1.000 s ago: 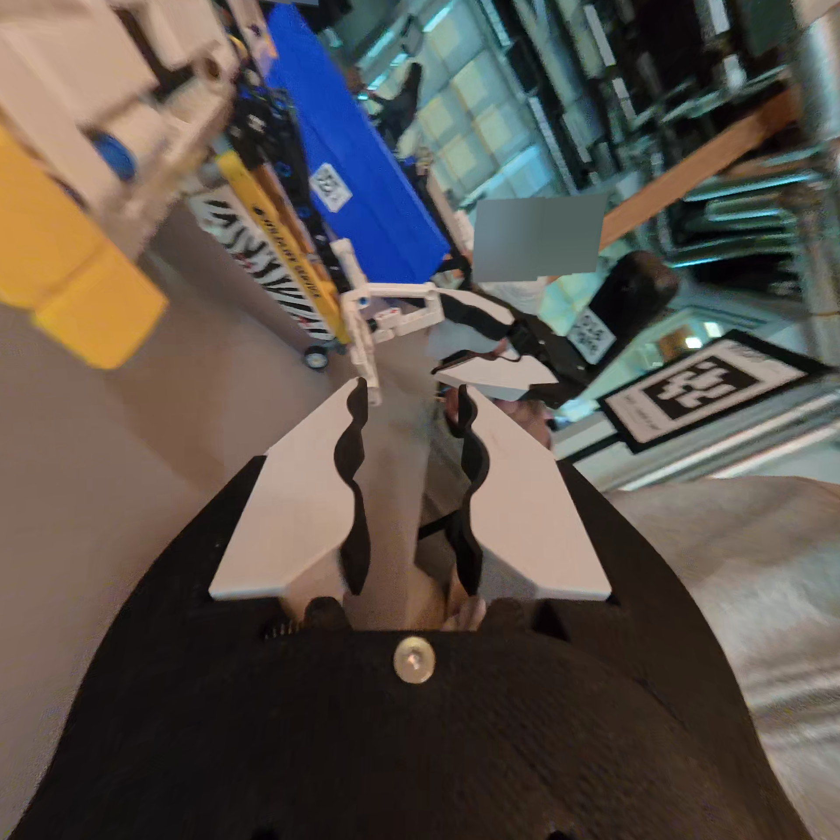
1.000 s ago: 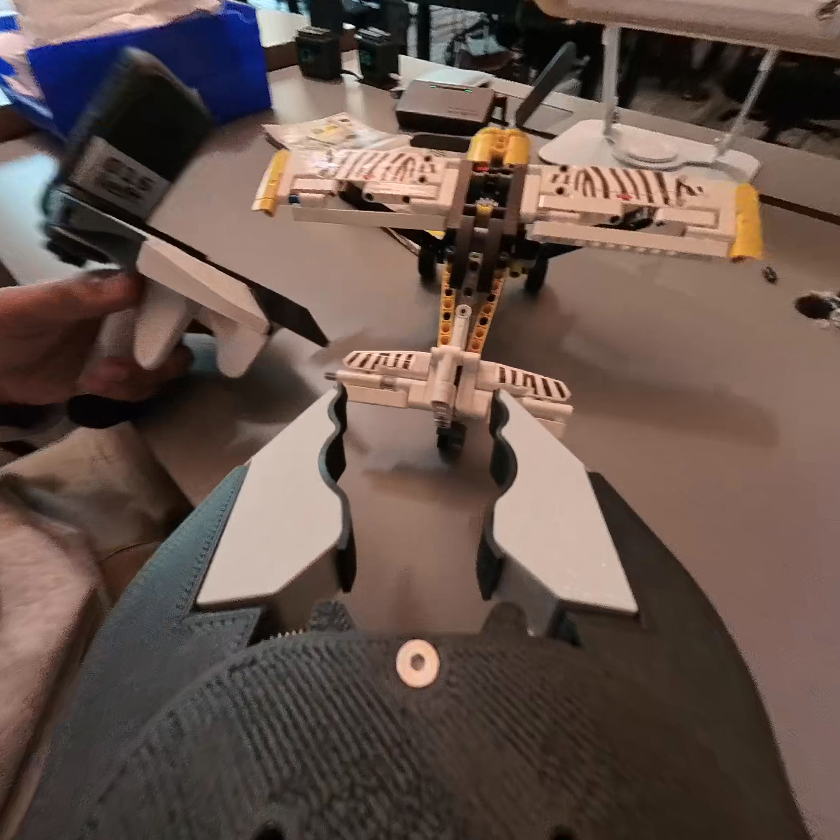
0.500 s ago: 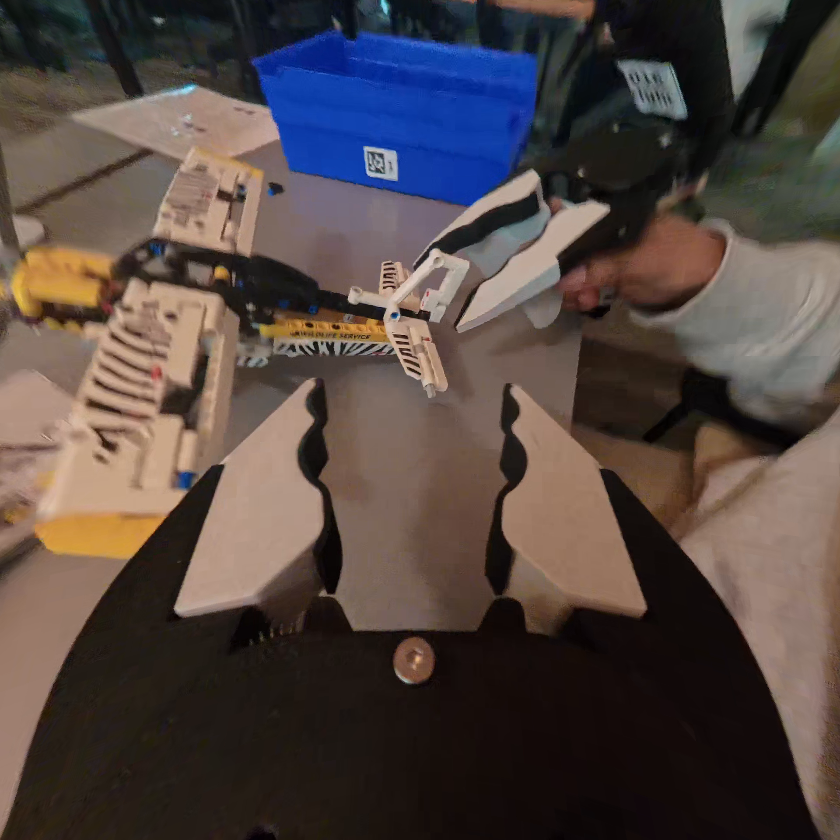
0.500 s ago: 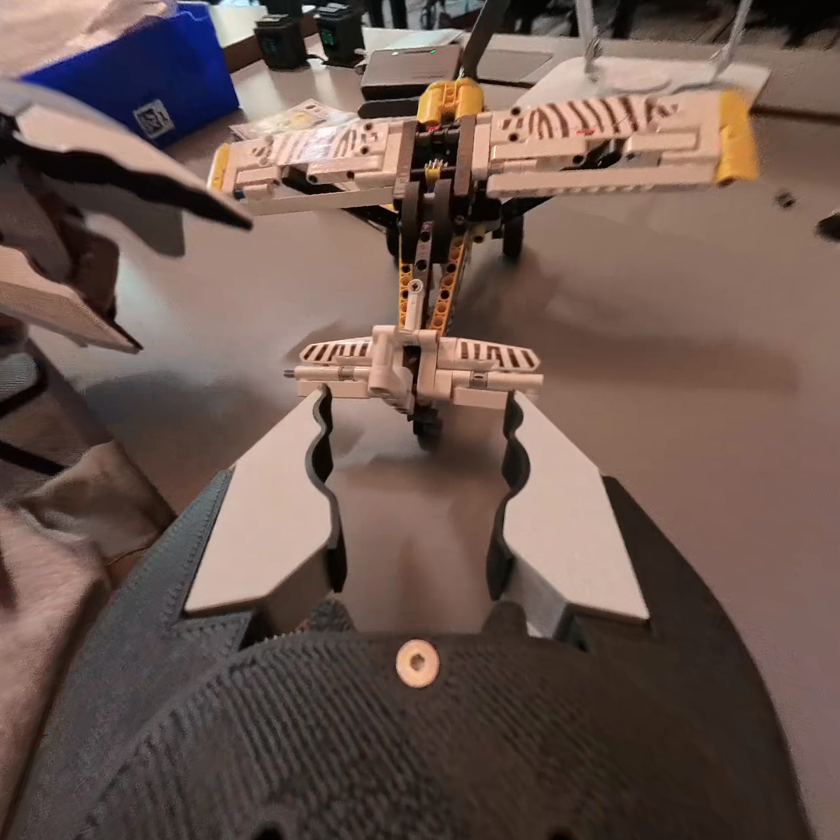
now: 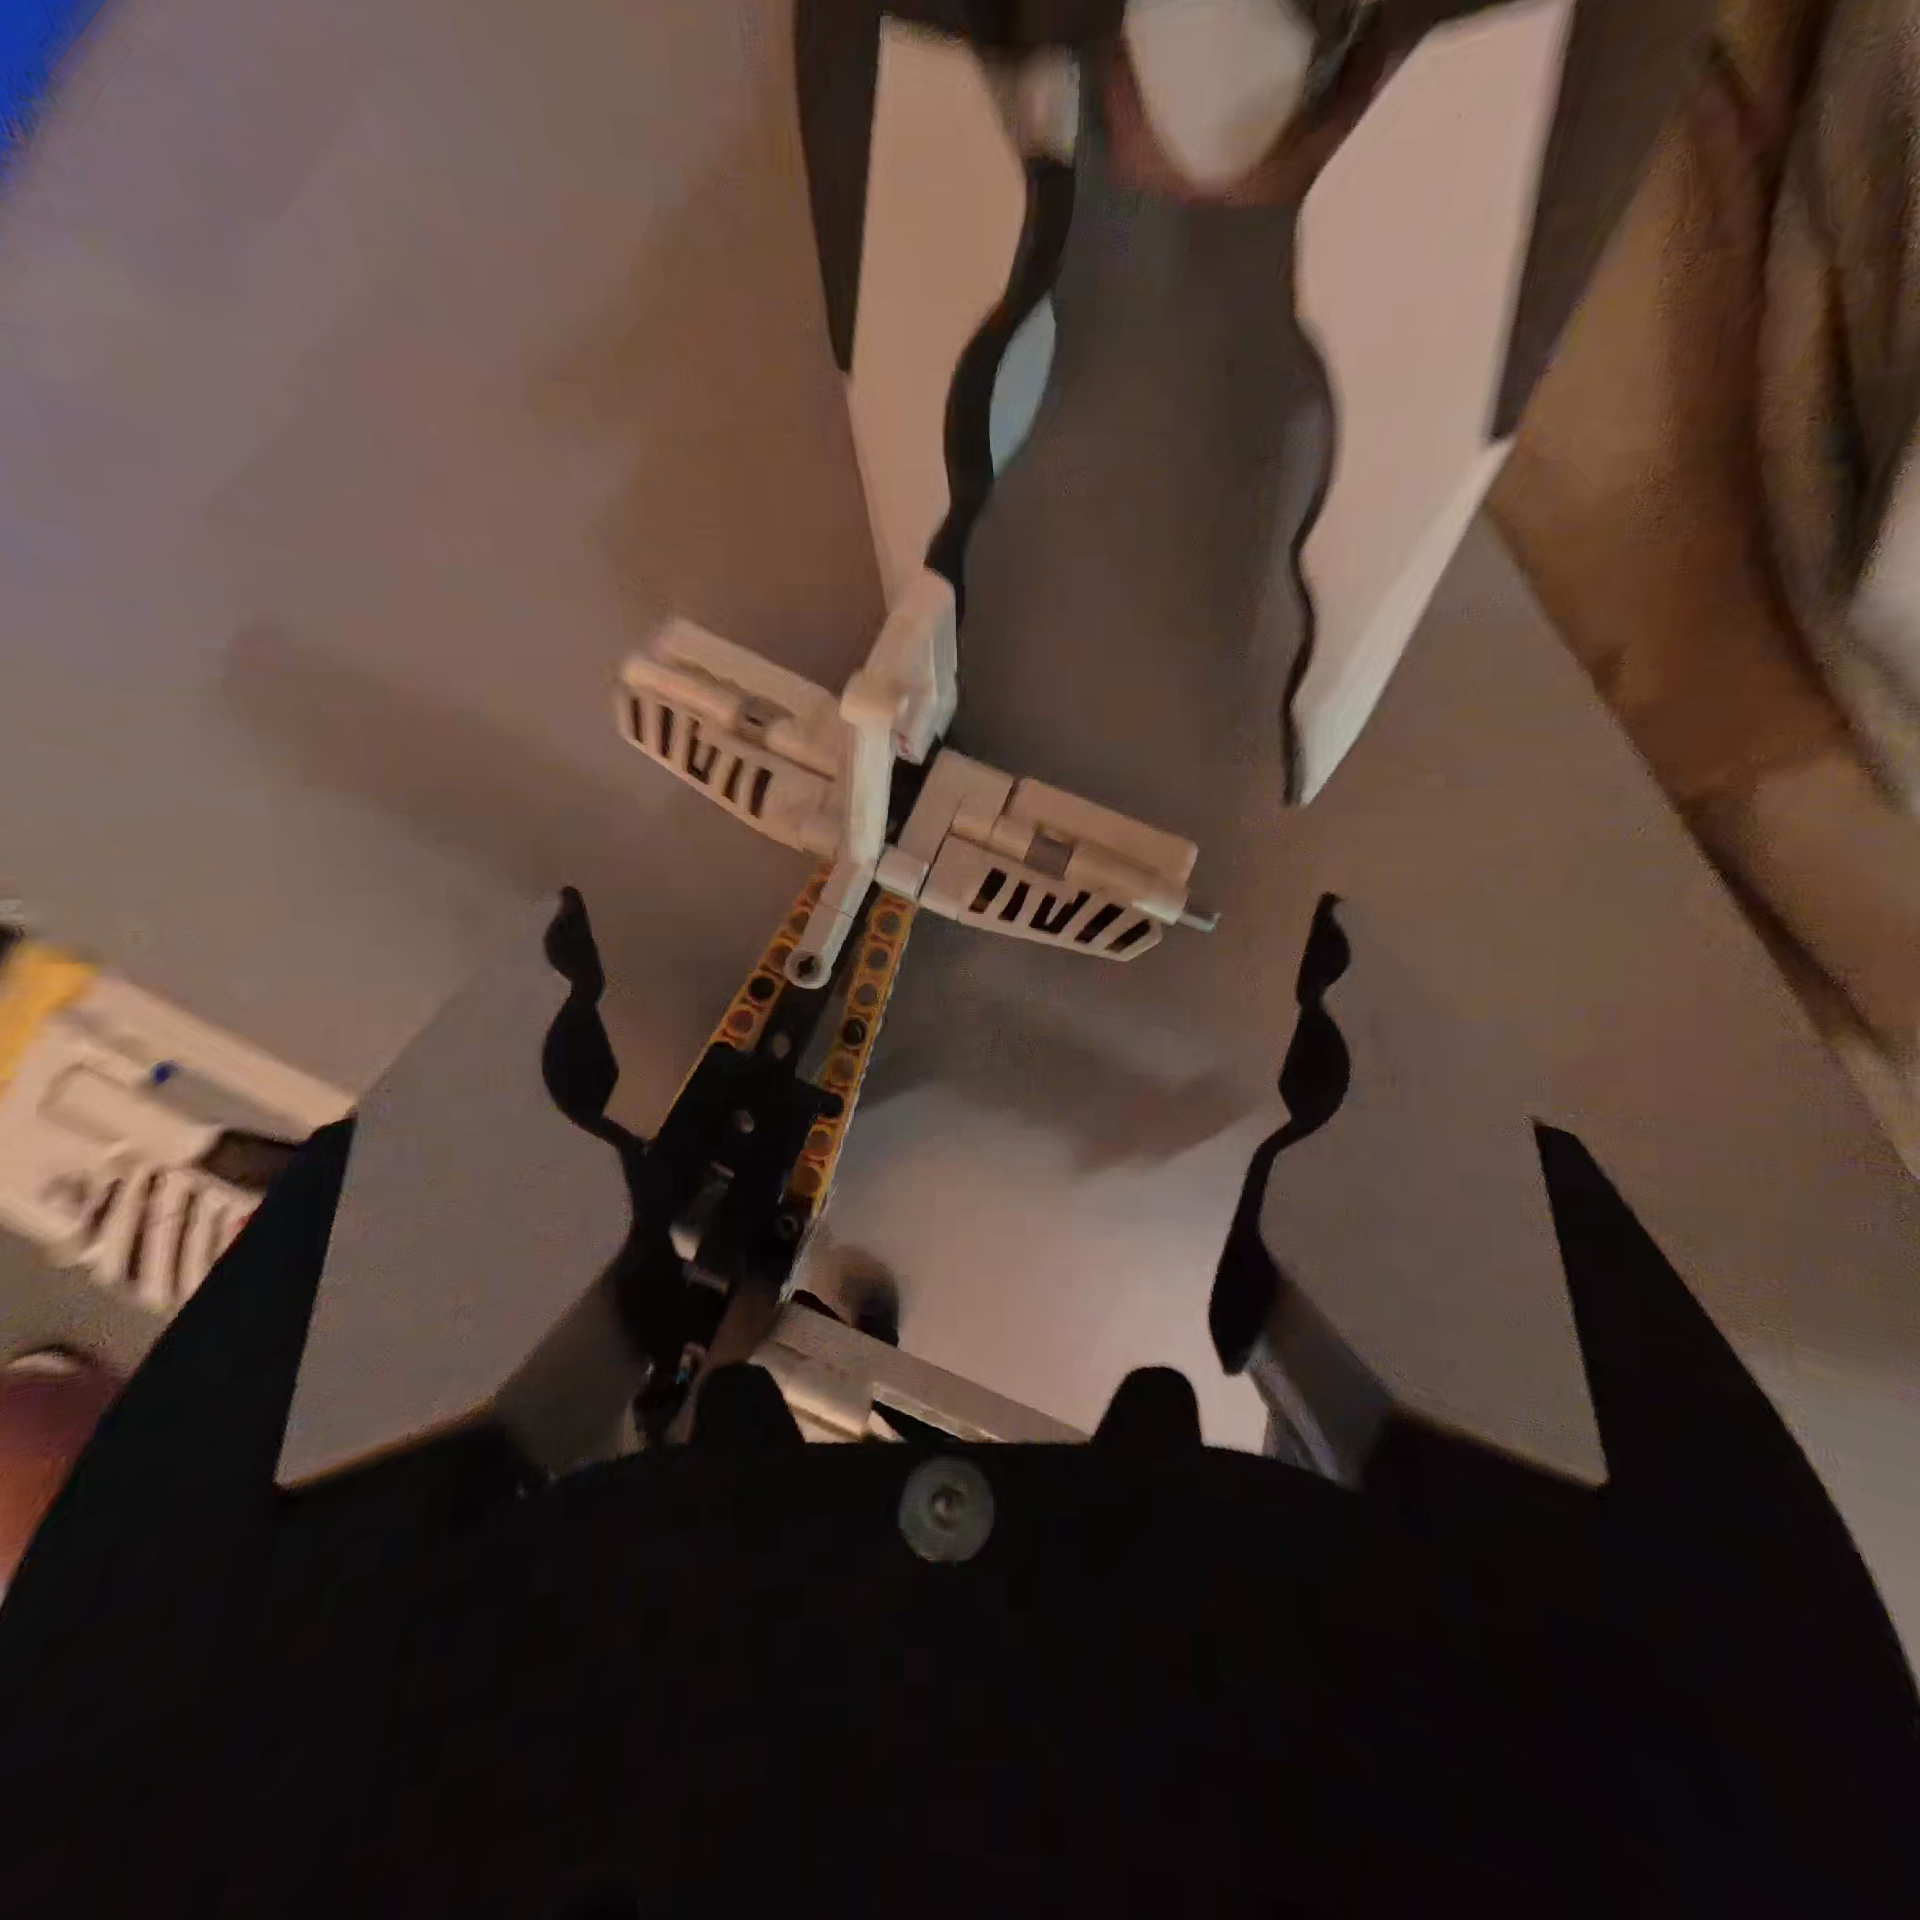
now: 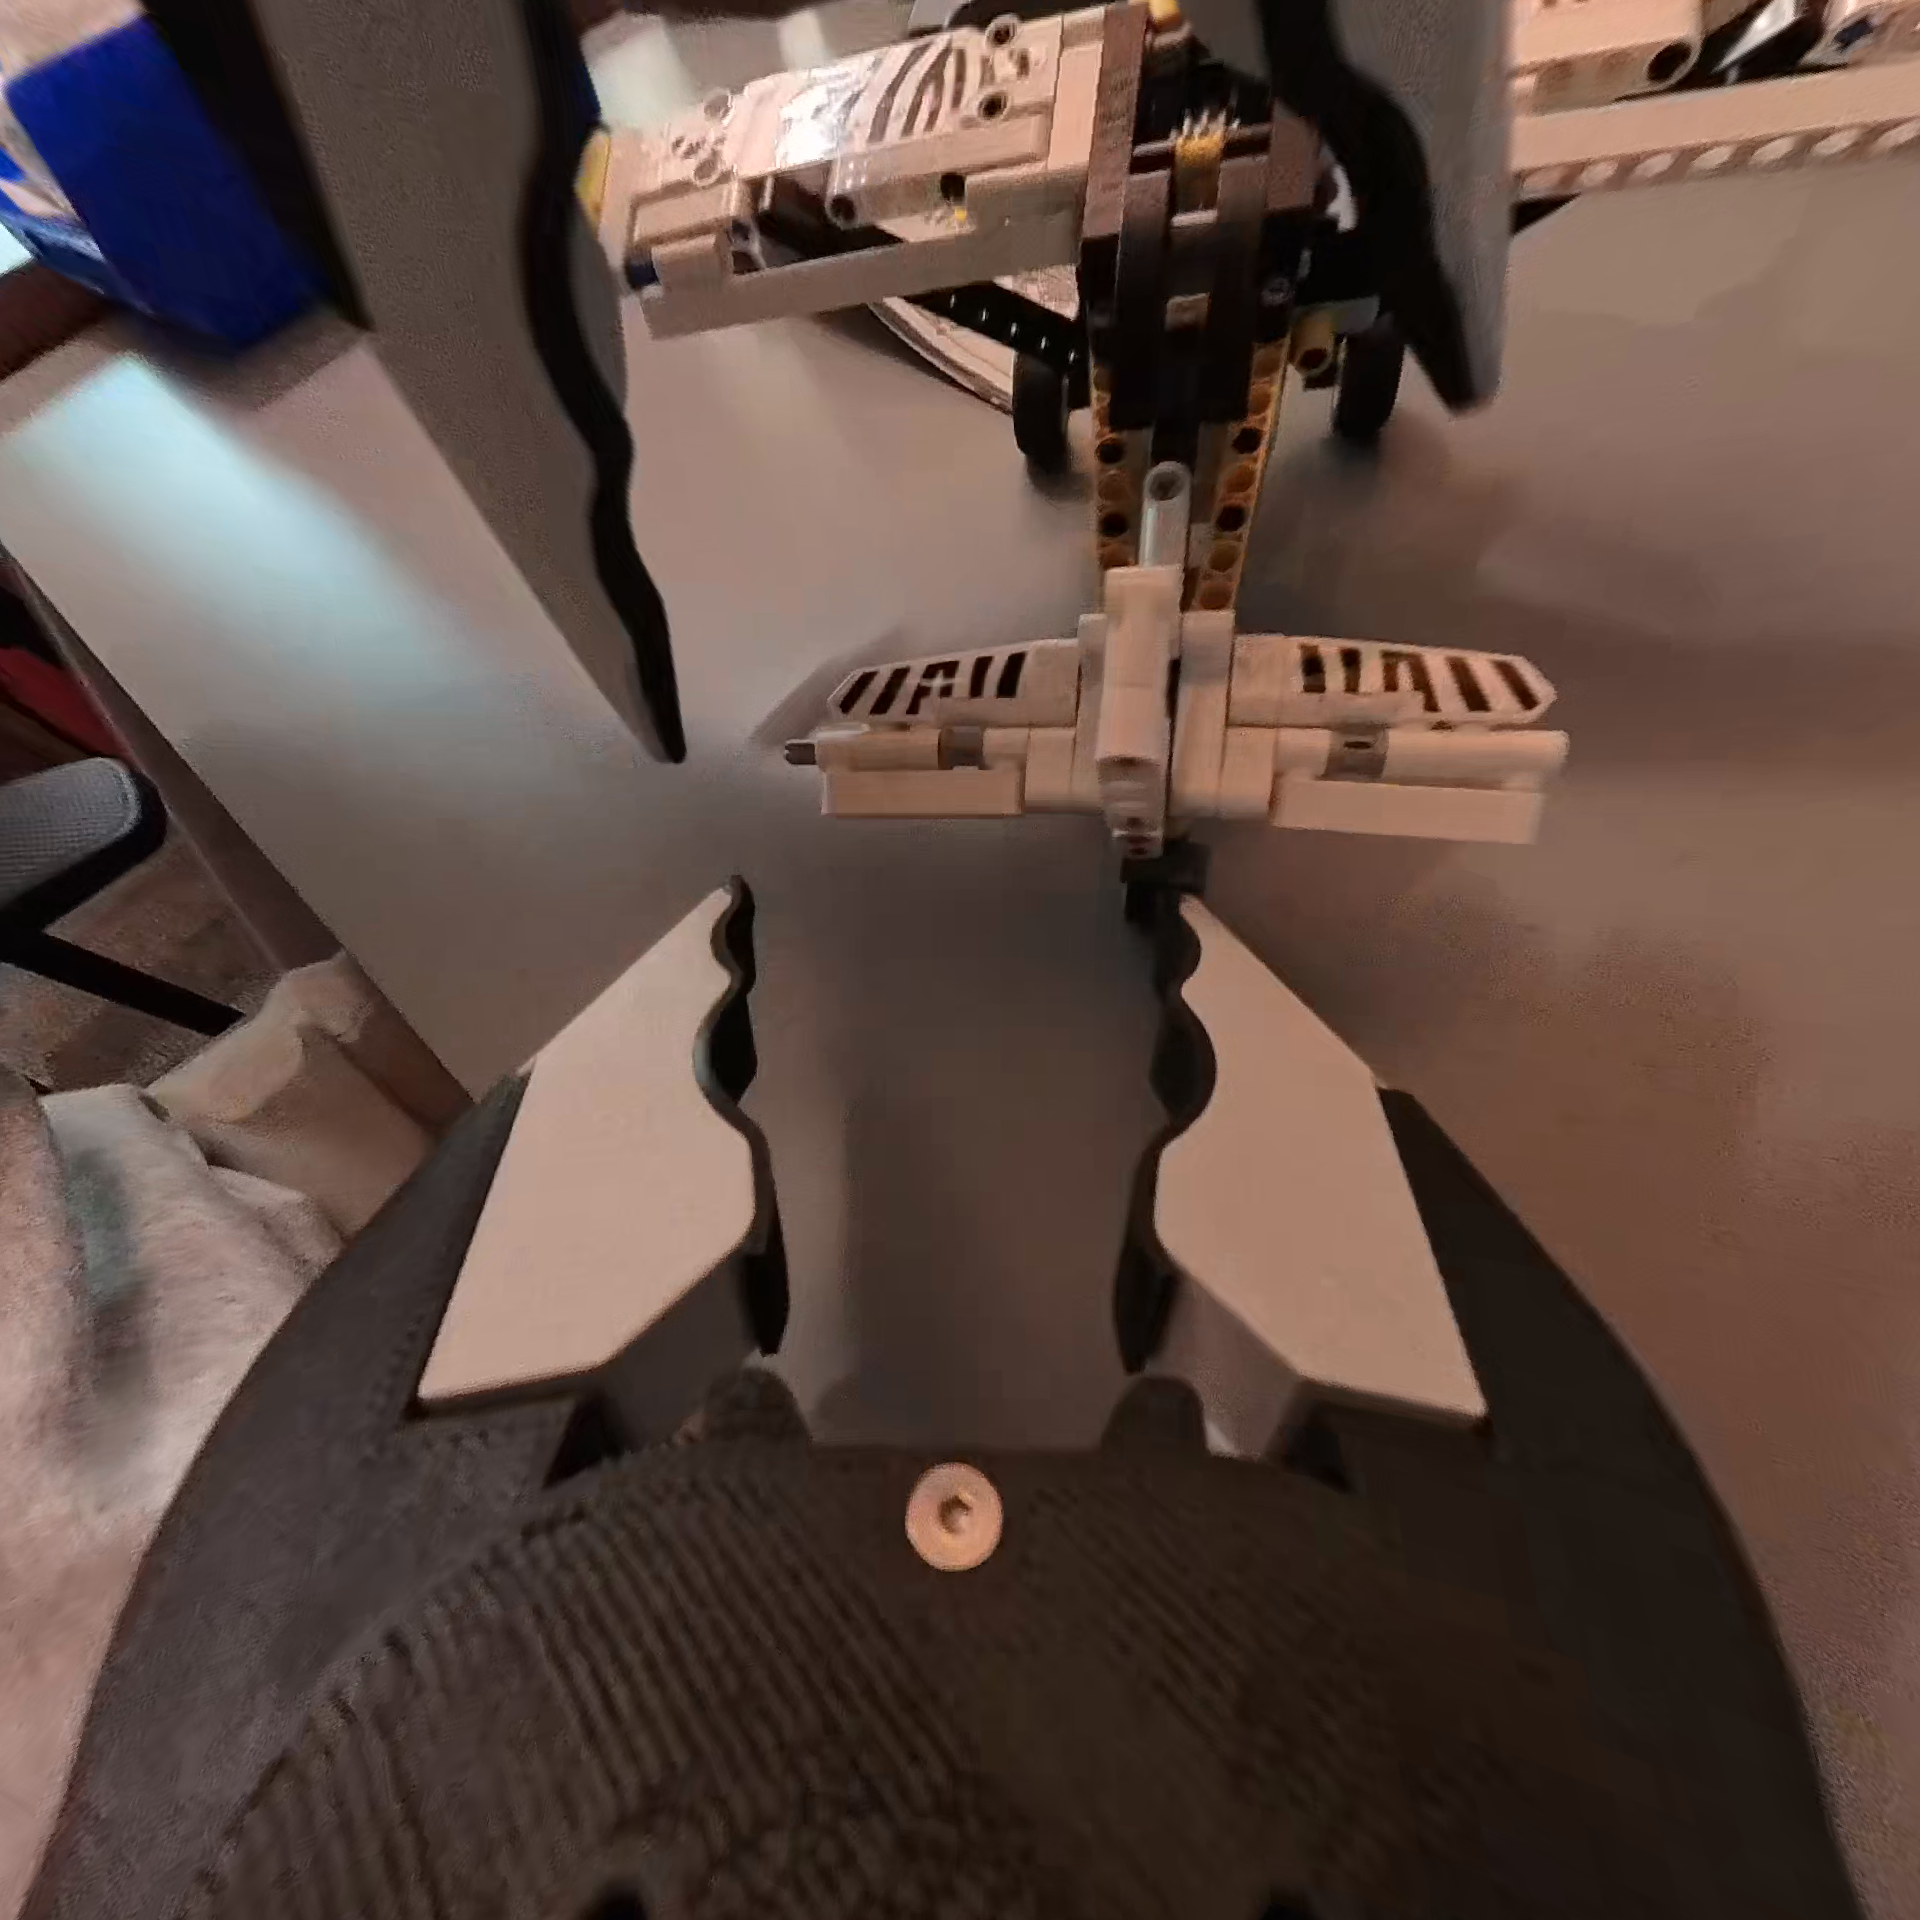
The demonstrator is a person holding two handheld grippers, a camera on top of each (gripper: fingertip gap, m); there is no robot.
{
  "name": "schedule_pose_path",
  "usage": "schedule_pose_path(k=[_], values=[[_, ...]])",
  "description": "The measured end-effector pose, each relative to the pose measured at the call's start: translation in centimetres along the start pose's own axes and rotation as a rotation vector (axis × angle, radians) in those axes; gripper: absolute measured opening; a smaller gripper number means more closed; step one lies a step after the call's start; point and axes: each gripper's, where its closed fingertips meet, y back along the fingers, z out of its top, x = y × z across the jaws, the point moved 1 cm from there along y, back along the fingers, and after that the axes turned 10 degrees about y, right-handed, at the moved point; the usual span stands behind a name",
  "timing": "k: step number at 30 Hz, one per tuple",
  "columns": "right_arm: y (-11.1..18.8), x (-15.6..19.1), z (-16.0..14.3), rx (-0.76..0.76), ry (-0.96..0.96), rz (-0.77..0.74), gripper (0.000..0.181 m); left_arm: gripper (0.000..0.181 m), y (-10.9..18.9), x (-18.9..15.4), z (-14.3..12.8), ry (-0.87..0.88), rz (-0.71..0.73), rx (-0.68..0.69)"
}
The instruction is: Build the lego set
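Note:
A lego plane with white zebra-striped wings [image 6: 862,156] and a yellow and black fuselage [image 6: 1174,416] stands on the grey table [image 6: 1662,1039]. Its striped tail [image 6: 1174,727] points at my right gripper [image 6: 961,904], which is open and empty just short of the tail. My left gripper [image 5: 945,914] is wide open above the fuselage [image 5: 790,1070], which lies between its fingers close to the left one, not clamped. The tail [image 5: 904,821] lies beyond its fingertips. The right gripper [image 5: 1122,686] faces it from the far side. The left gripper's fingers [image 6: 488,312] hang at the top of the right wrist view.
A blue bin [image 6: 135,208] stands at the table's far left. One wing [image 5: 125,1174] shows at the left of the left wrist view. A person's light clothing [image 5: 1714,520] lies past the table edge, and a chair [image 6: 62,831] stands beyond it. Measured from the fingertips, the wing [image 5: 125,1174] is 11 cm or so from the left gripper and 20 cm from the right.
My left gripper has swung from beside the plane to above its fuselage and opened wider. My right gripper has moved in closer to the tail and stays open.

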Motion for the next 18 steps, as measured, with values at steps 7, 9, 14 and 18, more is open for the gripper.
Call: schedule_pose_path(k=[7,9,14,18], values=[[-0.3,0.1,-0.2,-0.001,-0.022,0.005,0.08,0.154,-3.1,0.6,-1.8,-0.131,-0.051,0.214],[-0.2,-0.2,-0.1,-0.008,-0.055,0.016,0.08,0.149,-3.1,1.6,-1.2,-0.155,-0.006,0.178],[-0.5,-0.6,-0.5,0.029,-0.132,0.062,0.077,0.148,-3.6,1.2,-0.6,-0.166,-0.053,0.143],[-0.3,-0.4,0.2,-0.005,-0.133,0.089,0.065,0.145,-4.1,0.9,-1.1,-0.176,-0.065,0.175]])
